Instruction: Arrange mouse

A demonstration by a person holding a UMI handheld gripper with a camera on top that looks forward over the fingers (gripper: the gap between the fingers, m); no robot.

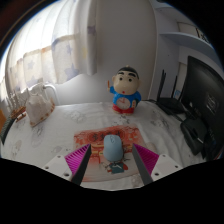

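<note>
A pale blue-white mouse [114,147] lies on a small orange patterned mouse pad [98,150] on the white table. My gripper [112,156] is open, with the mouse standing between the two fingers. There is a gap between the mouse and the magenta pad on each side, at the left fingertip [82,155] and the right fingertip [143,155]. The mouse rests on the pad by itself, its front end pointing away from me.
A blue and white cartoon figurine [125,90] stands beyond the mouse at the back of the table. A clear glass jug [40,102] stands at the far left. A black monitor [203,95] and dark equipment stand at the right. Curtains hang behind.
</note>
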